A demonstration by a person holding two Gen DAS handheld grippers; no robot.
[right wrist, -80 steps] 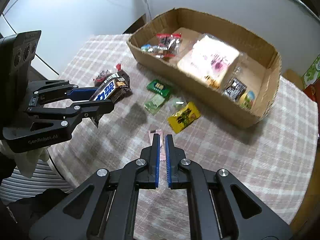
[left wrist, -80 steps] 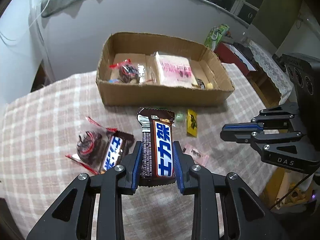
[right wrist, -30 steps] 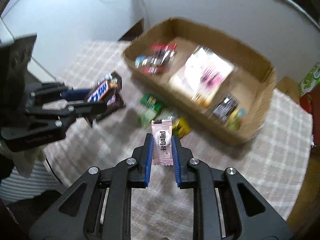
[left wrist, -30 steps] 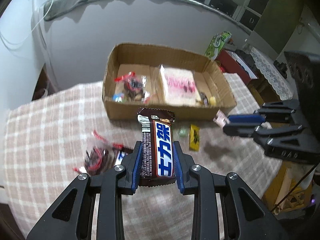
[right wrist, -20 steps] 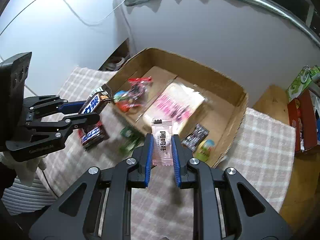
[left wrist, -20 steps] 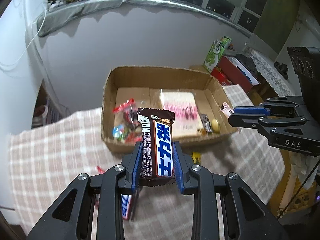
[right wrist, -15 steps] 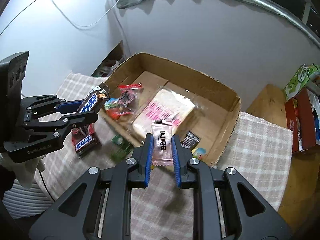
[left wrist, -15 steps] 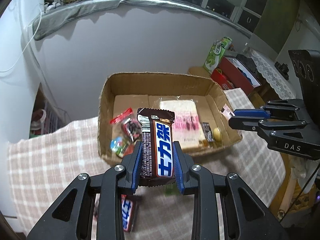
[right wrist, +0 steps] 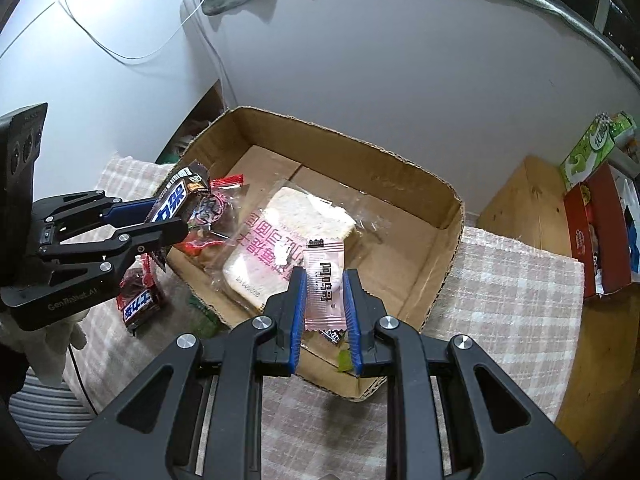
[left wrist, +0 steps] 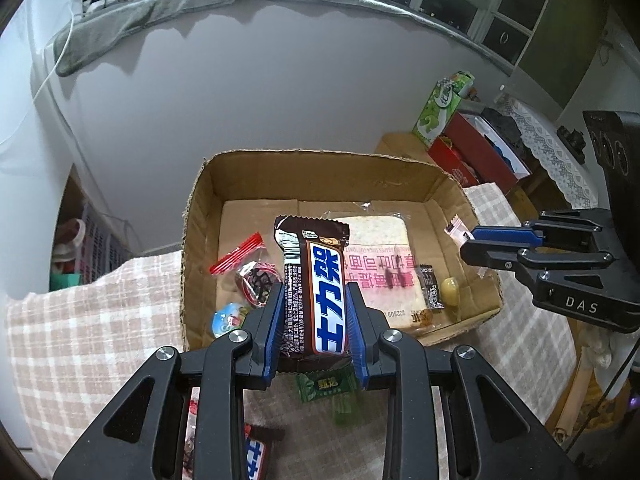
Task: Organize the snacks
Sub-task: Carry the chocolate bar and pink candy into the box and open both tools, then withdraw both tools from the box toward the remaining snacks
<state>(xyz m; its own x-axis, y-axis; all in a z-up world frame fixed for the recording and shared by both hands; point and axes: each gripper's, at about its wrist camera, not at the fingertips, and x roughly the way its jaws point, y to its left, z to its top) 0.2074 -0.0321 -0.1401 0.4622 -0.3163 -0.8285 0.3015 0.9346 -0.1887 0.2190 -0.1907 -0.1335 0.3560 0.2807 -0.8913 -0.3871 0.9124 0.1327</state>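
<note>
My left gripper (left wrist: 316, 320) is shut on a brown chocolate bar (left wrist: 316, 292) with a blue-and-white label, held upright over the near edge of the cardboard box (left wrist: 320, 164). My right gripper (right wrist: 325, 304) is shut on a small pink candy packet (right wrist: 324, 288) above the box's (right wrist: 452, 236) near right corner. Each gripper shows in the other's view: the right one (left wrist: 472, 240) at the box's right wall, the left one (right wrist: 160, 216) at its left end. Inside lie a wrapped bread pack (left wrist: 378, 264), a red-edged clear bag (left wrist: 250, 272) and small candies.
A checked cloth (left wrist: 80, 344) covers the table. On it, in front of the box, lie a green packet (left wrist: 324, 388) and another chocolate bar (right wrist: 138, 306). A green carton (left wrist: 442, 104) and a red box (left wrist: 476, 152) stand beyond the table's right side. A white wall is behind.
Both grippers have moved forward from over the cloth to above the box, each still holding its snack. The loose snacks on the cloth have slid down out of the views.
</note>
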